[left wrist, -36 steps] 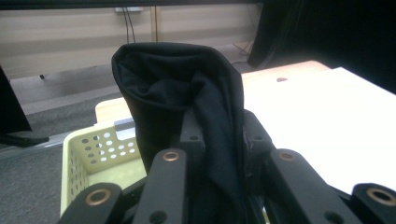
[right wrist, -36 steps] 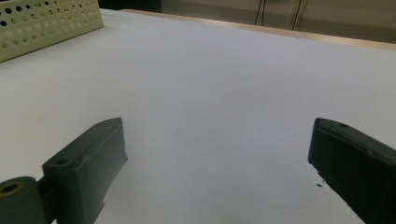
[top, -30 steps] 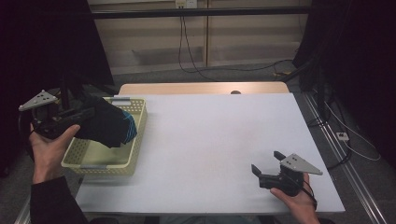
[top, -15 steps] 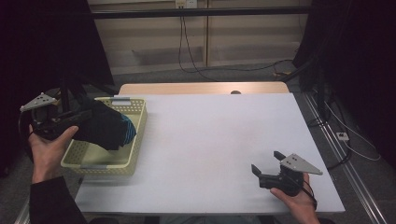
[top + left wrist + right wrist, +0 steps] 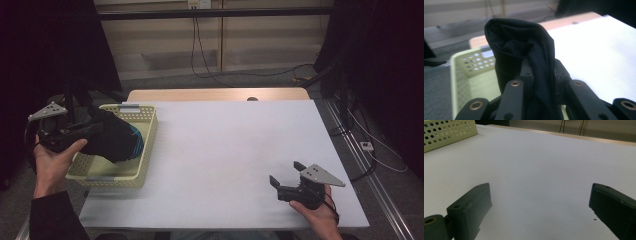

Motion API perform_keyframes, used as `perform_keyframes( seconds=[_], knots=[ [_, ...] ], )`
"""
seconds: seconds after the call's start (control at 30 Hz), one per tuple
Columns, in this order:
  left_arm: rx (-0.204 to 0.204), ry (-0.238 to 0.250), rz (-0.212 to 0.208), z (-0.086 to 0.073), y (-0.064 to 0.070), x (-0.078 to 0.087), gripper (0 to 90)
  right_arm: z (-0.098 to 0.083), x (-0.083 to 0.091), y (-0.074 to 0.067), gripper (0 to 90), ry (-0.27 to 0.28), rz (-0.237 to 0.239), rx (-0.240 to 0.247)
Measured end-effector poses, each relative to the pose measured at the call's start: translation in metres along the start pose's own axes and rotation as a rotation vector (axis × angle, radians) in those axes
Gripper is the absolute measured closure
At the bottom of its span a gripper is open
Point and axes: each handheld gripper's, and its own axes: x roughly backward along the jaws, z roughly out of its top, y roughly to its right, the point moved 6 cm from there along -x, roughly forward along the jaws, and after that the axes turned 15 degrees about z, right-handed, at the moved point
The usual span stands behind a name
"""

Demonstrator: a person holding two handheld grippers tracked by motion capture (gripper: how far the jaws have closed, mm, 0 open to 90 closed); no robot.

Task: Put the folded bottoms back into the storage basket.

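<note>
My left gripper (image 5: pixel 92 131) is shut on a black garment (image 5: pixel 112 140) with a teal edge. It holds the garment over the left side of a pale yellow perforated basket (image 5: pixel 145 125). In the left gripper view the black garment (image 5: pixel 524 50) bunches up between the jaws of my left gripper (image 5: pixel 540 72), with the basket (image 5: pixel 466 65) below it. I cannot tell whether the cloth's lower end rests in the basket. My right gripper (image 5: pixel 286 173) rests at the front right of the white table (image 5: pixel 225 145), open, with nothing between its jaws (image 5: pixel 540 202).
The basket (image 5: pixel 449 132) stands at the table's left edge. A wooden strip (image 5: pixel 215 95) runs along the far edge of the table. Cables (image 5: pixel 280 75) lie on the floor behind, and a metal rail (image 5: pixel 370 170) runs down the right side.
The left gripper and the garment have sunk slightly over the basket. The right gripper has stayed in place.
</note>
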Motion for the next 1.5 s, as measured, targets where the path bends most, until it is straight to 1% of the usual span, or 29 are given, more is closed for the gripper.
perform_keyframes(
  seconds=[0.03, 0.07, 0.17, 0.23, 0.27, 0.3, 0.33, 0.4, 0.43, 0.47, 0.5, 0.57, 0.6, 0.67, 0.7, 0.73, 0.77, 0.8, 0.87, 0.93, 1.03, 1.07, 1.1, 1.17, 1.2, 1.27, 1.3, 1.37, 1.5],
  knots=[
    [-0.015, -0.003, -0.017, -0.001, 0.003, 0.001, 75.4, 0.0, 0.0, 0.0, 4.0, 0.0, 0.0, -0.001],
    [-0.019, -0.01, -0.032, -0.001, 0.004, 0.002, 75.2, 0.0, 0.0, 0.0, 4.0, -0.002, -0.001, -0.001],
    [-0.006, 0.008, -0.068, 0.001, 0.008, 0.0, 75.0, 0.0, -0.001, 0.0, 4.0, -0.003, 0.001, 0.002],
    [-0.025, 0.0, -0.075, 0.002, 0.011, -0.005, 74.9, 0.0, -0.001, 0.0, 4.0, -0.003, 0.002, -0.001],
    [-0.033, 0.002, -0.073, 0.002, 0.012, -0.009, 74.8, 0.0, -0.001, 0.0, 4.0, -0.002, 0.002, -0.003],
    [-0.037, -0.008, -0.073, 0.002, 0.013, -0.014, 74.7, 0.0, -0.001, 0.0, 4.0, -0.003, 0.002, -0.004],
    [-0.04, -0.019, -0.073, 0.0, 0.014, -0.021, 74.6, 0.0, -0.001, 0.0, 4.0, -0.004, 0.002, -0.004],
    [-0.037, -0.04, -0.069, -0.002, 0.014, -0.029, 74.5, 0.0, -0.001, 0.0, 4.0, -0.004, 0.003, -0.002],
    [-0.038, -0.042, -0.074, -0.003, 0.015, -0.032, 74.5, 0.0, -0.001, 0.0, 4.0, -0.003, 0.002, -0.002],
    [-0.037, -0.038, -0.088, -0.003, 0.017, -0.035, 74.5, 0.0, -0.001, 0.0, 4.0, -0.004, 0.002, -0.004],
    [-0.04, -0.031, -0.113, -0.002, 0.018, -0.036, 74.5, -0.001, -0.001, 0.0, 4.0, -0.005, 0.002, -0.005],
    [-0.04, 0.002, -0.157, 0.001, 0.02, -0.035, 74.4, -0.001, -0.001, 0.0, 4.0, -0.006, 0.002, -0.005],
    [-0.037, 0.01, -0.164, 0.002, 0.021, -0.035, 74.2, -0.001, -0.001, 0.0, 4.0, -0.006, 0.002, -0.004],
    [-0.041, 0.024, -0.149, 0.001, 0.017, -0.038, 74.1, -0.001, -0.001, 0.001, 4.0, -0.007, 0.002, -0.005],
    [-0.035, 0.016, -0.139, 0.0, 0.015, -0.04, 74.0, -0.001, -0.001, 0.001, 4.0, -0.007, 0.001, -0.006],
    [-0.025, 0.004, -0.121, -0.003, 0.011, -0.043, 73.9, -0.001, -0.001, 0.001, 4.0, -0.007, 0.001, -0.006],
    [-0.018, -0.021, -0.089, -0.006, 0.005, -0.047, 73.9, -0.001, -0.001, 0.001, 4.0, -0.007, 0.0, -0.005],
    [0.004, -0.037, -0.057, -0.01, 0.0, -0.051, 73.9, -0.001, -0.001, 0.0, 4.0, -0.007, 0.001, -0.005],
    [0.037, -0.06, -0.015, -0.015, -0.012, -0.055, 73.8, -0.001, -0.001, 0.001, 4.0, -0.008, 0.001, -0.006],
    [0.05, -0.085, 0.033, -0.021, -0.022, -0.056, 73.7, -0.001, -0.001, 0.001, 4.0, -0.009, -0.001, -0.008],
    [0.079, -0.101, 0.056, -0.027, -0.031, -0.057, 73.5, -0.001, -0.001, 0.001, 4.0, -0.009, 0.0, -0.008],
    [0.085, -0.115, 0.068, -0.029, -0.034, -0.057, 73.4, -0.001, -0.001, 0.001, 4.0, -0.009, -0.001, -0.008],
    [0.08, -0.133, 0.088, -0.031, -0.036, -0.057, 73.3, -0.001, -0.001, 0.001, 4.0, -0.009, 0.0, -0.007],
    [0.076, -0.165, 0.106, -0.035, -0.039, -0.058, 73.1, -0.001, -0.001, 0.001, 4.0, -0.008, 0.0, -0.005],
    [0.077, -0.173, 0.114, -0.037, -0.041, -0.058, 73.1, -0.001, -0.001, 0.001, 4.0, -0.008, 0.0, -0.006],
    [0.085, -0.188, 0.124, -0.04, -0.043, -0.06, 73.1, -0.001, -0.001, 0.001, 4.0, -0.007, 0.0, -0.006],
    [0.096, -0.195, 0.13, -0.042, -0.044, -0.061, 73.1, -0.001, -0.001, 0.001, 4.0, -0.008, 0.0, -0.005],
    [0.09, -0.206, 0.129, -0.044, -0.045, -0.064, 73.1, -0.001, -0.001, 0.001, 4.0, -0.008, 0.0, -0.005],
    [0.098, -0.208, 0.132, -0.046, -0.045, -0.072, 73.3, -0.001, -0.001, 0.001, 4.0, -0.008, -0.001, -0.007]
  ],
)
